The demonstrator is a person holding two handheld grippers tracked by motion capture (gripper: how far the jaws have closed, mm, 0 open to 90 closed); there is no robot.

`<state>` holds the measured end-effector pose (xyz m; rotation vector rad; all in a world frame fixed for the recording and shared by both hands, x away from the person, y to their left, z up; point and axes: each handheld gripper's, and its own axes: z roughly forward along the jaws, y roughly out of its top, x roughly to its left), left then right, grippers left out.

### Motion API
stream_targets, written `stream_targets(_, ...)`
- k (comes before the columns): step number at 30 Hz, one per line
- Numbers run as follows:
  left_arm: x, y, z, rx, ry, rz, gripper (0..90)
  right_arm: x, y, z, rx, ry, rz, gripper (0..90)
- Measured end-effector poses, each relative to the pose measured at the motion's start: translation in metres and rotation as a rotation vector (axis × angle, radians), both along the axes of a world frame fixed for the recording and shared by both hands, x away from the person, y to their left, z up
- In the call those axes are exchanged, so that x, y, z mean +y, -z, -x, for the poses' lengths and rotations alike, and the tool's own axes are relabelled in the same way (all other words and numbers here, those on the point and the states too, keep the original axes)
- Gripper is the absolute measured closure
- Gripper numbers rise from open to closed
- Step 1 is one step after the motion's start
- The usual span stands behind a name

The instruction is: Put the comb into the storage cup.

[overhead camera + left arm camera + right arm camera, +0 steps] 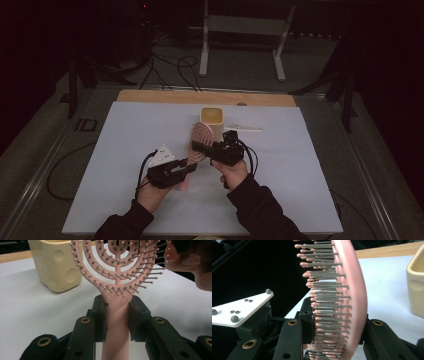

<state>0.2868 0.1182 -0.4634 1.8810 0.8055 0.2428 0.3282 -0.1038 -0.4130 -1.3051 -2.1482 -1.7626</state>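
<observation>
Left claw (189,169) clenched on the handle of a pink hairbrush (196,145), low and left of centre over the white tabletop (125,150) in the high view. Seen closer in the left gripper view: left claw (117,317) with both black pads pressed flat against the brush's neck just below the head, hairbrush (117,277) upright with its open branching ribs and ball-tipped bristles facing the camera, a detail lost from above. Behind it on the left, a cream square cup (56,263) with round dimples on its walls, standing on the tabletop (30,310); at the upper right, fingers of the person's other hand (192,263).

Right claw (199,146) closed across the brush head from the right in the high view. In the right gripper view, right claw (334,322) gripping the hairbrush (348,290) edge-on, one jaw against the bristle tips and the other on the smooth back. Left gripper's white three-cornered plate (239,308) visible at far left, cream cup (415,282) at far right. Beyond the cup in the high view, a thin white object (245,128) lying flat, too small to identify.
</observation>
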Motion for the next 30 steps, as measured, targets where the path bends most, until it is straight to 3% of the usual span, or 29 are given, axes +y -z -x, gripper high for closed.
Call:
stream_targets(5, 0.0, 0.0, -0.001, 0.01, 0.012, 0.007, 69.3, 0.001, -0.001, 0.001, -0.019, -0.004, 0.008, 64.0)
stream_targets(10, 0.0, 0.002, -0.003, 0.038, 0.029, 0.003, 58.1, -0.001, -0.005, 0.0, -0.047, 0.002, 0.032, 64.1)
stream_targets(20, 0.007, -0.001, -0.006, 0.094, 0.019, 0.016, 40.5, -0.011, -0.018, -0.001, -0.153, 0.009, 0.06, 64.1)
stream_targets(26, 0.009, -0.001, -0.007, 0.113, 0.008, 0.007, 26.4, -0.015, -0.023, -0.002, -0.182, -0.007, 0.069, 64.1)
stream_targets(30, 0.009, 0.0, -0.008, 0.122, 0.002, -0.027, 20.4, -0.016, -0.027, -0.001, -0.214, -0.027, 0.081, 64.1)
